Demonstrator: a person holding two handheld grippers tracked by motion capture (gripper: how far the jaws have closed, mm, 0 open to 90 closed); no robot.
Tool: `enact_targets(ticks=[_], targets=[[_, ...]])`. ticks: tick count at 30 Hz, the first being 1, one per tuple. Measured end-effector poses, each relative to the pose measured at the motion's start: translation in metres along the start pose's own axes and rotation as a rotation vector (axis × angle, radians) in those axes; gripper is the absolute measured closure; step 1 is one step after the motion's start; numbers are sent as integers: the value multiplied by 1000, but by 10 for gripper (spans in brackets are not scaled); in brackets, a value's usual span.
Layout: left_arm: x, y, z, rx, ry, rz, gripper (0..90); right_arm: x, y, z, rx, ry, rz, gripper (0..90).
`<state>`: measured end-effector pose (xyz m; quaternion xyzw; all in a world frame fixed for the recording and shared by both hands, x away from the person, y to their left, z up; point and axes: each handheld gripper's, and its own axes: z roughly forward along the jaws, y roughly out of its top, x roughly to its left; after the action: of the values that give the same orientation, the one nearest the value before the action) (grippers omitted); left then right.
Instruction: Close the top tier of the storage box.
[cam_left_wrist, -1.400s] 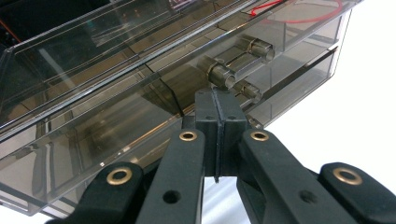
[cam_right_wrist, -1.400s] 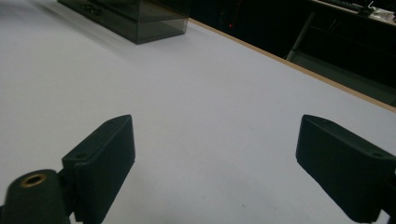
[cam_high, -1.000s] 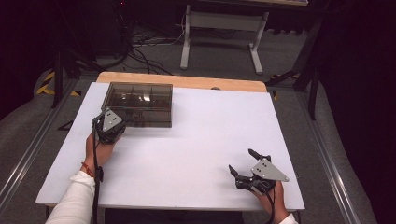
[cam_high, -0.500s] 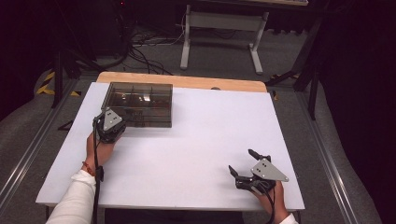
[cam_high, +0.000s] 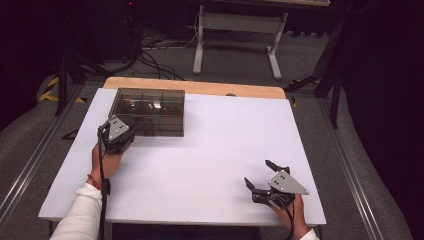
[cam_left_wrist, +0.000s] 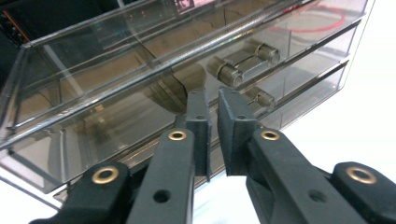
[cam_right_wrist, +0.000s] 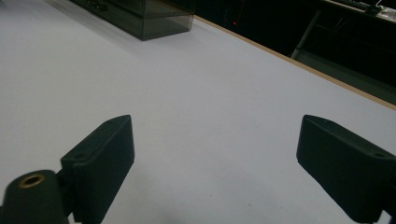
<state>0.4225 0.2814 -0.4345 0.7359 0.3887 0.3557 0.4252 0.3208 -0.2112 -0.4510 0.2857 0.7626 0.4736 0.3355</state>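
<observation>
Smoky clear box (cam_left_wrist: 140, 84) sits right against the left gripper's (cam_left_wrist: 213, 100) jaws.

Dark rm, grey floor (cam_high: 240, 65) w/ cables (cam_high: 150, 52), white stand (cam_high: 235, 30) behind.

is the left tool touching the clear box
Cannot tell. In the left gripper view the left tool, jaws slightly parted, sits right at the clear box's front wall, but neither contact nor gap shows plainly.

No text, label, brand or number can be read anywhere in these pictures. The box (cam_high: 148, 111) carries no legible marking. Neither does the desk (cam_high: 210, 150).
</observation>
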Motion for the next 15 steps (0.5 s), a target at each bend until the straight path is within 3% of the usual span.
enact_targets(ticks=[8,15], targets=[[-5,4,-6,-5,0,19,690,0,1,-1,-4,-4,-1,122],[-8,6,-7,-1,-24,46,537,-2,-1,-1,1,-4,-2,122]])
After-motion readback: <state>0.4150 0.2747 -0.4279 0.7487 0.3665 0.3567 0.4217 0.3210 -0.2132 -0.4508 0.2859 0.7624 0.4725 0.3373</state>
